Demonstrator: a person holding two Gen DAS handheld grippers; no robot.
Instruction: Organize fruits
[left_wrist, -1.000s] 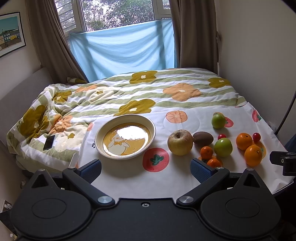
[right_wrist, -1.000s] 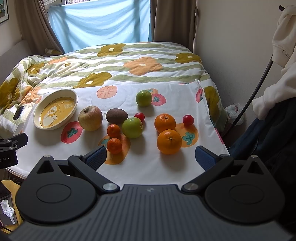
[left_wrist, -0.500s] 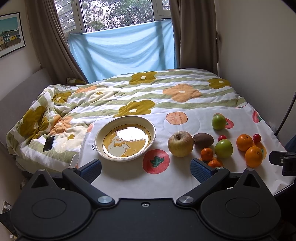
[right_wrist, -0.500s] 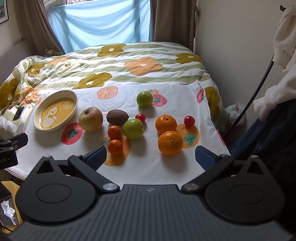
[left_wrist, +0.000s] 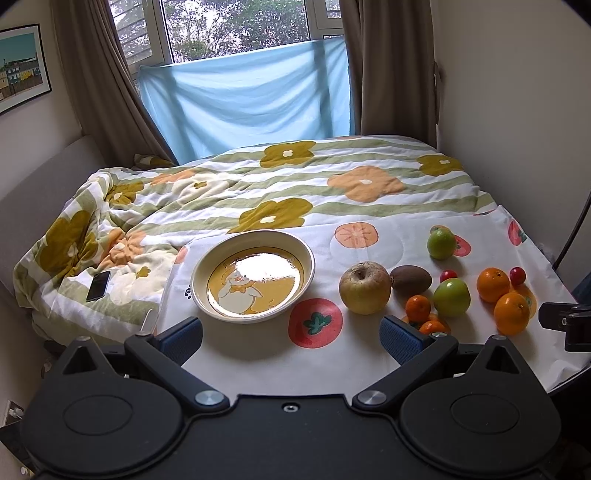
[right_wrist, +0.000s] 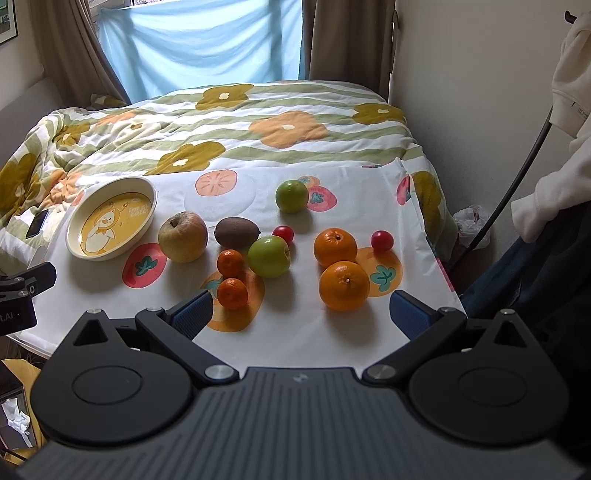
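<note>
Item: fruits, loose on cloth over bed, right of empty plate. My left claw and right claw released, empty. Risk: orange rolling off soft bedding when nudged.

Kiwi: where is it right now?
In the right wrist view the kiwi lies on the cloth left of centre, between the big yellowish apple and a cherry tomato.
</note>
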